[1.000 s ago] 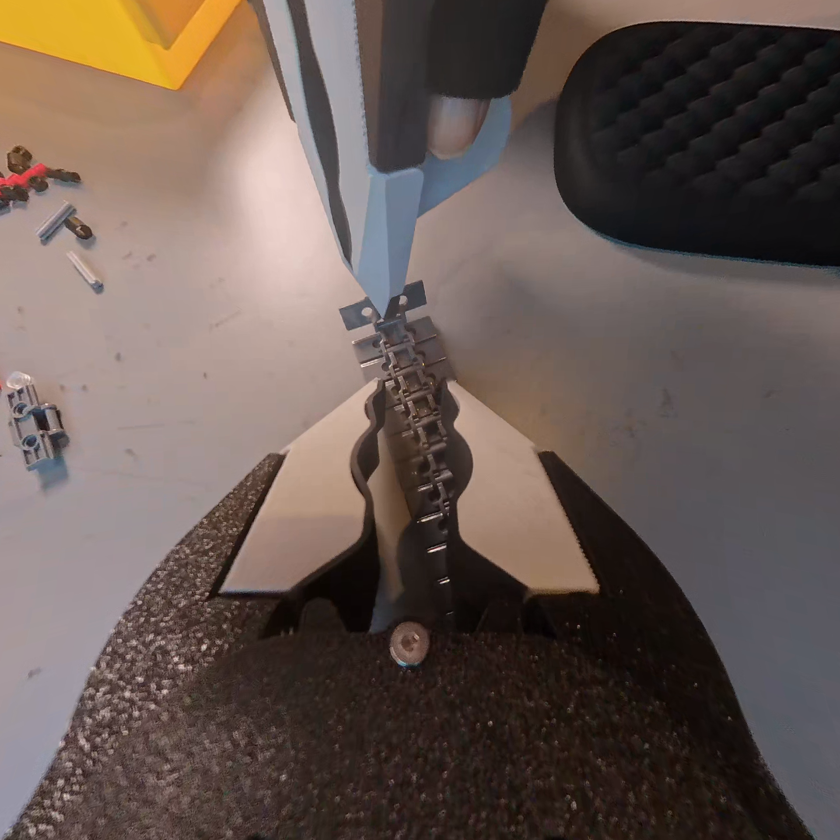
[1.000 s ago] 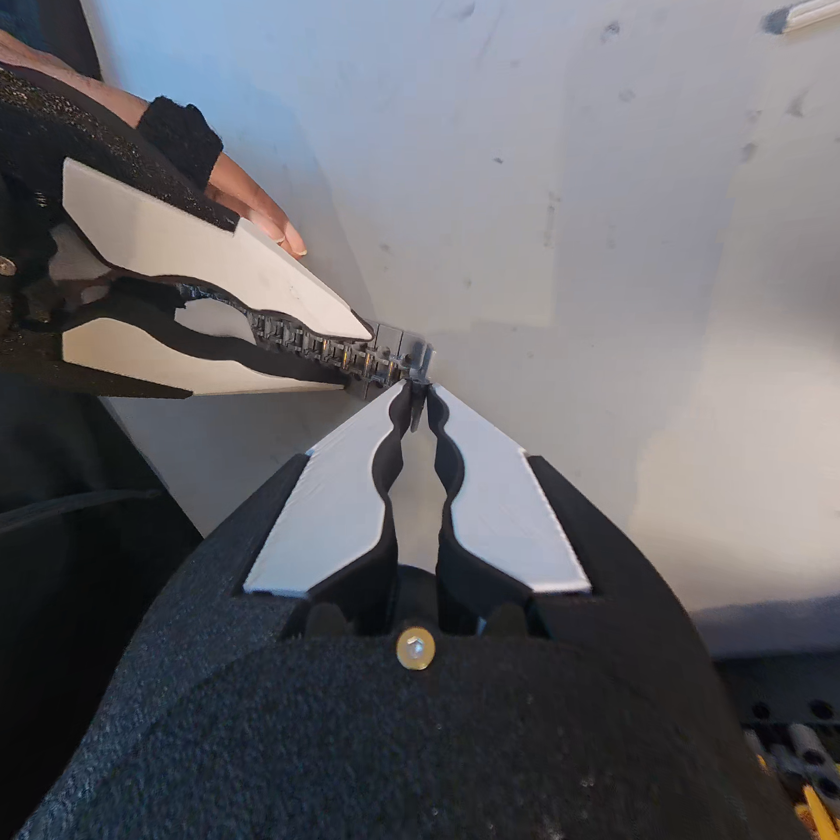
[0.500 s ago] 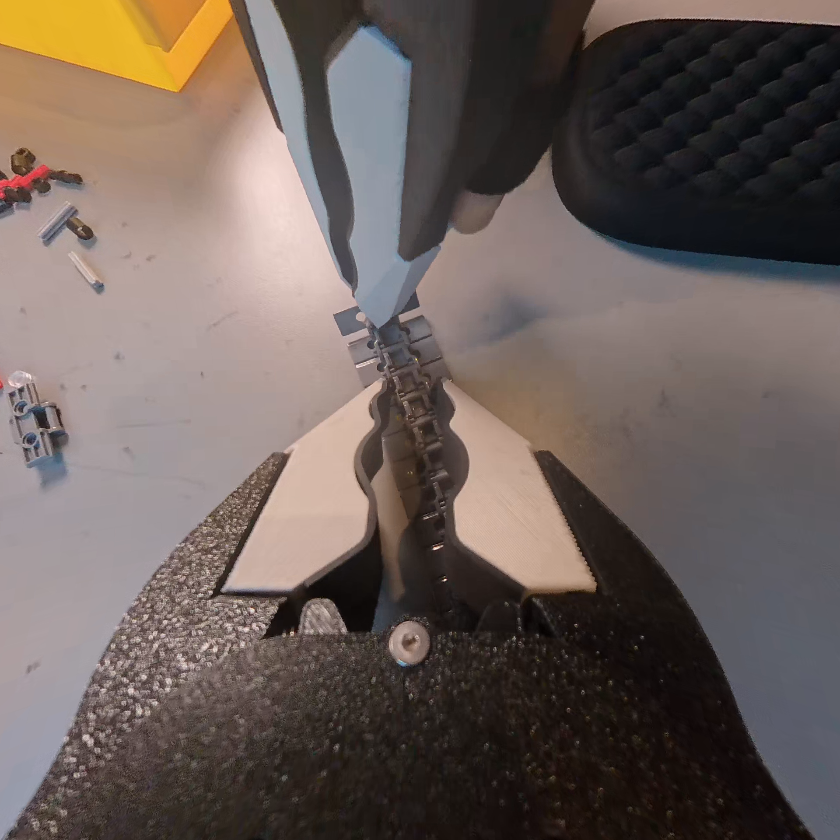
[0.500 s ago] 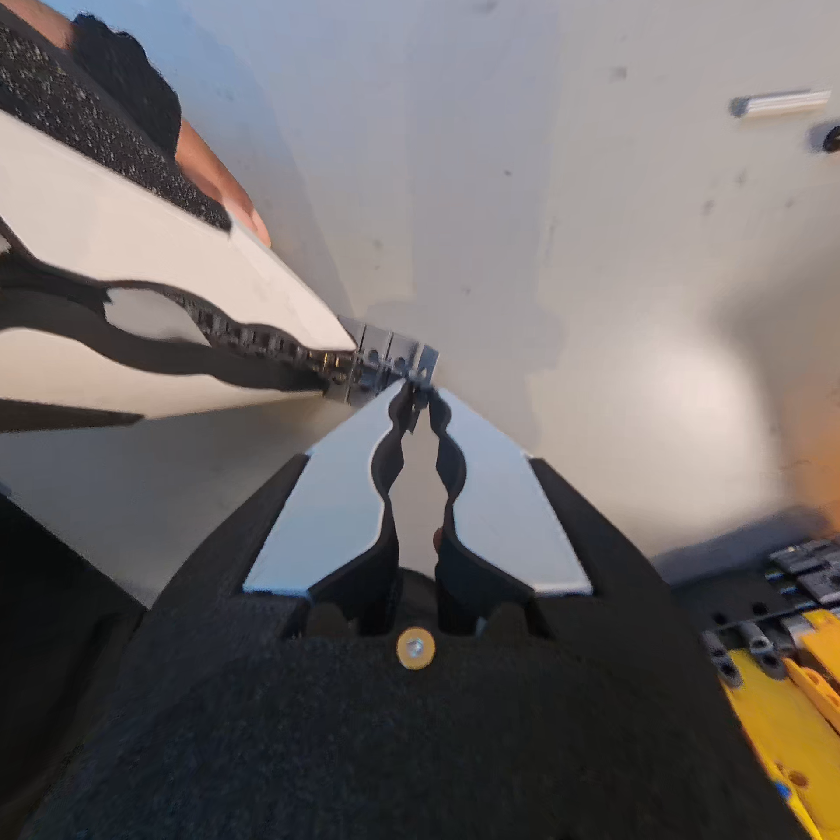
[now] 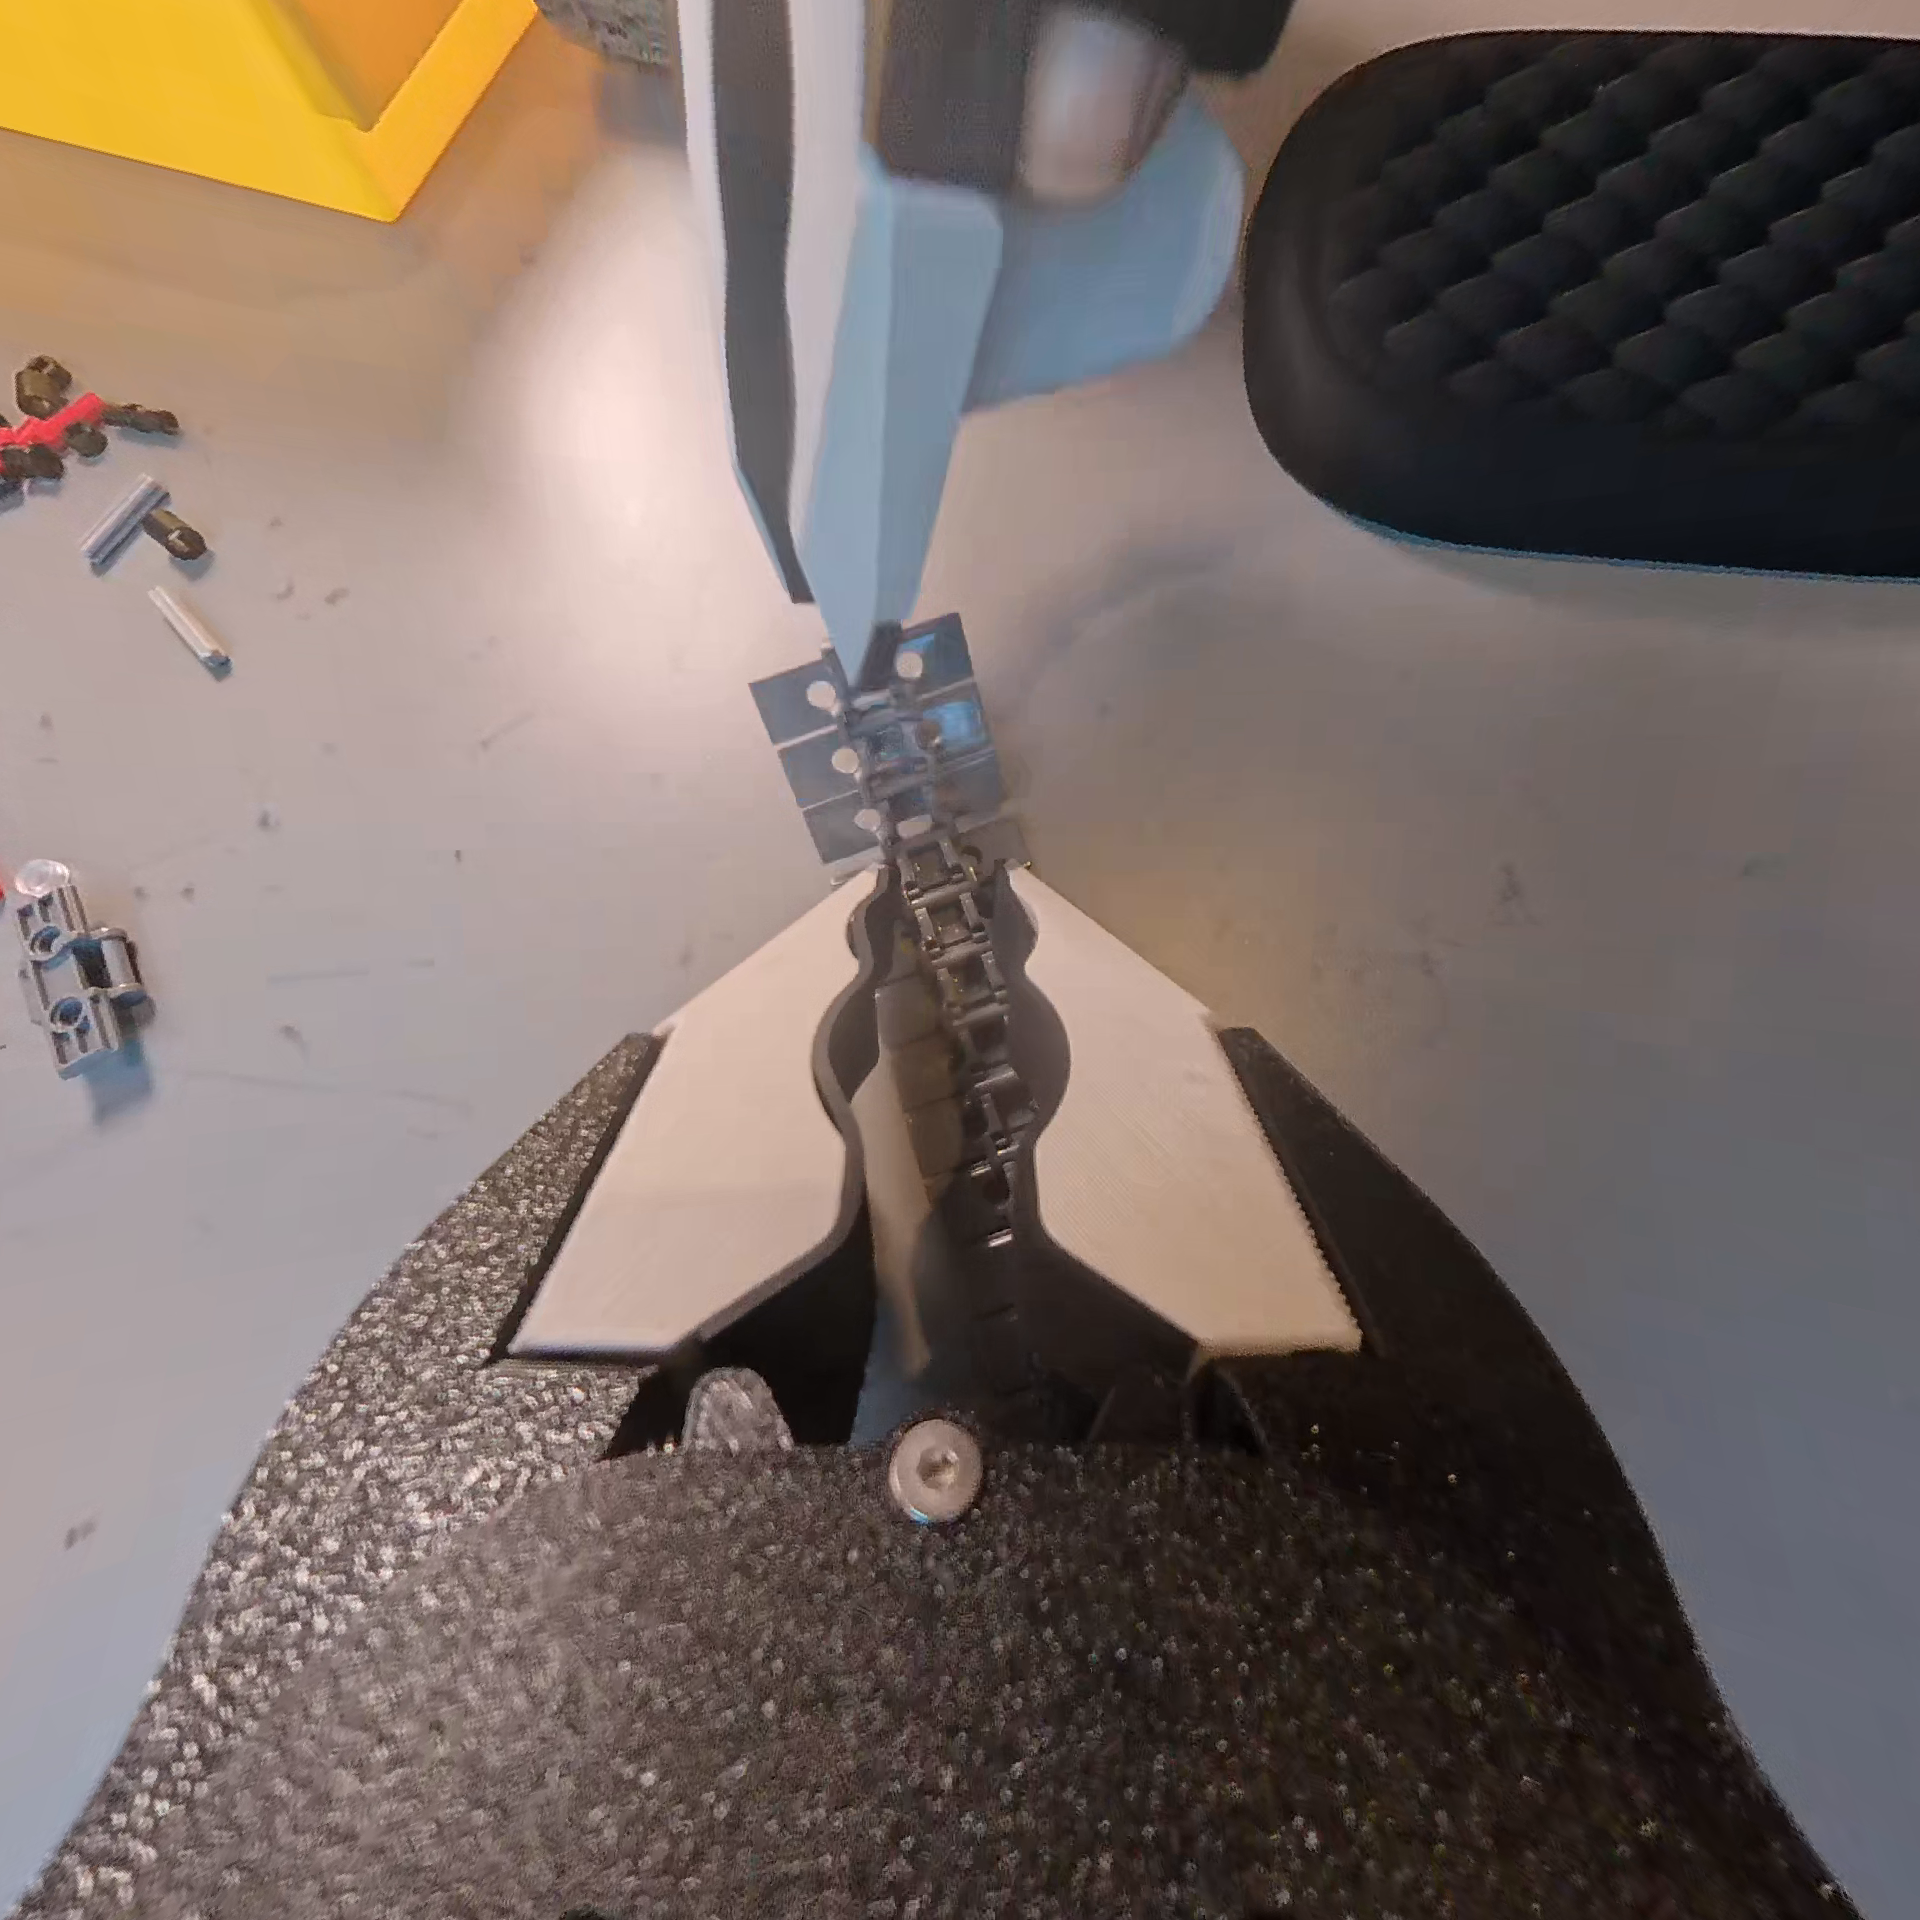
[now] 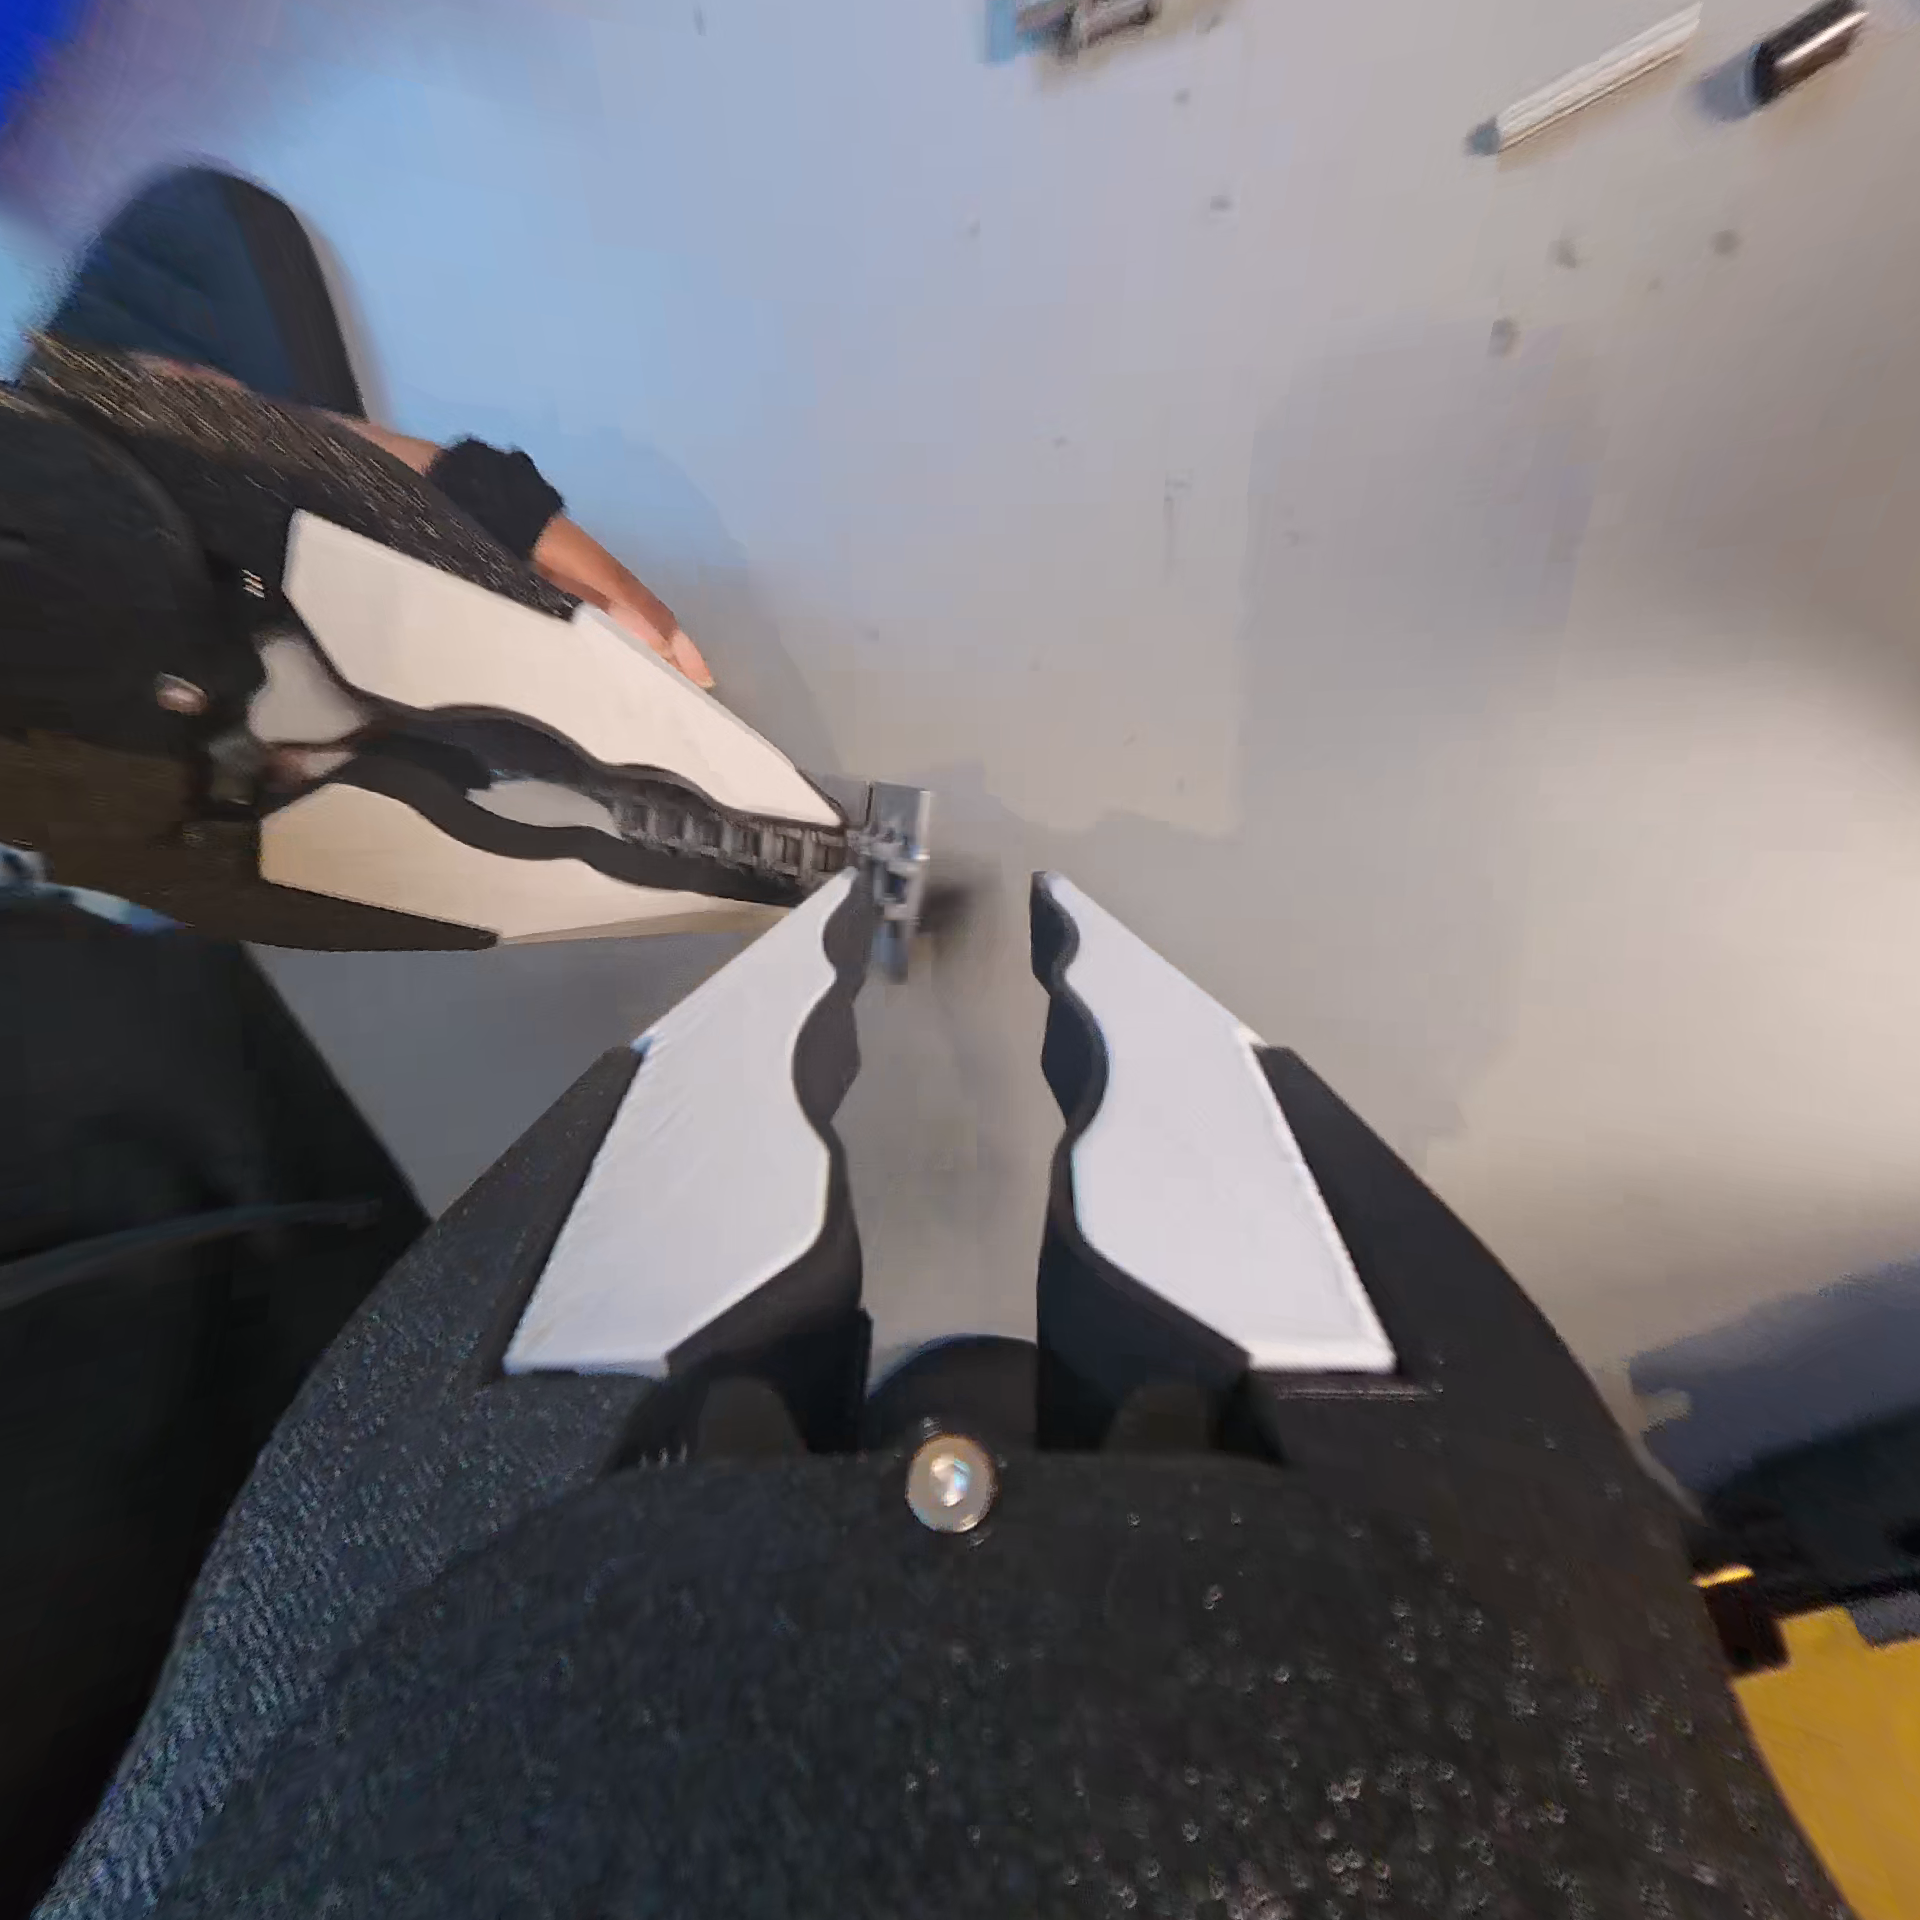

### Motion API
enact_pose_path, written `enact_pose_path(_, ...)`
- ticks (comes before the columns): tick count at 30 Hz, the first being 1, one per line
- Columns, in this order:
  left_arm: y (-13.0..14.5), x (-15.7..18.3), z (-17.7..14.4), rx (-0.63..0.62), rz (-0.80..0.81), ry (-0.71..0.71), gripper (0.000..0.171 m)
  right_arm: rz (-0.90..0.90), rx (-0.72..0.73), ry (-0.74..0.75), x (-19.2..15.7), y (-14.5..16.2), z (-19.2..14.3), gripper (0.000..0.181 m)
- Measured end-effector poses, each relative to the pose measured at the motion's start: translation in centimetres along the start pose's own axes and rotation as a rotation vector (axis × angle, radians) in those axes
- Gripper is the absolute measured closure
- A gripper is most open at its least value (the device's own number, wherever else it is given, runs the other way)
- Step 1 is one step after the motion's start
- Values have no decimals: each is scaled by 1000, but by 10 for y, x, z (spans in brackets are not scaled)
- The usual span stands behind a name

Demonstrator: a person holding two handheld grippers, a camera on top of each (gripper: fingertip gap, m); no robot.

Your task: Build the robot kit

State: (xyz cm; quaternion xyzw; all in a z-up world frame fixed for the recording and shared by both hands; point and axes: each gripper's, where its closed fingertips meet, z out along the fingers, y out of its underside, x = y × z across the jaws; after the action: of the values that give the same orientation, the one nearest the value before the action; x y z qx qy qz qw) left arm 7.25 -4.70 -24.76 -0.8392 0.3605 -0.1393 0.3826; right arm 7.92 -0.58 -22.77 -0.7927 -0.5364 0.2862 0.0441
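My left gripper (image 5: 943,873) is shut on a dark grey toy track chain (image 5: 961,977) whose links run back between its fingers. The chain's free end, with light grey tread plates (image 5: 883,743), sticks out past the tips. In the right wrist view the chain's end (image 6: 896,852) shows at the left gripper's tips (image 6: 831,831). My right gripper (image 6: 943,883) is open, its left fingertip beside the chain's end. In the left wrist view the right gripper's fingers (image 5: 873,457) come down from above onto the end plate.
A grey table (image 5: 1455,1039) lies below. A black padded cushion (image 5: 1600,281) sits far right. A yellow bin (image 5: 239,94) is at far left. Small loose parts lie left: a grey connector (image 5: 78,977), a grey rod (image 5: 189,623), black and red pins (image 5: 62,421). One gripper's finger ends stand about 5 cm off the other's.
My right gripper was shut on the chain's end link and has now opened. The left gripper still grips the chain, and more tread plates show past its tips.
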Motion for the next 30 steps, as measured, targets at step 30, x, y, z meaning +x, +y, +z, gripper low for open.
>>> enact_pose_path(30, 11, -39, -73, 166, -69, 104, 137, -475, -20, 216, 25, 43, -5, 132)
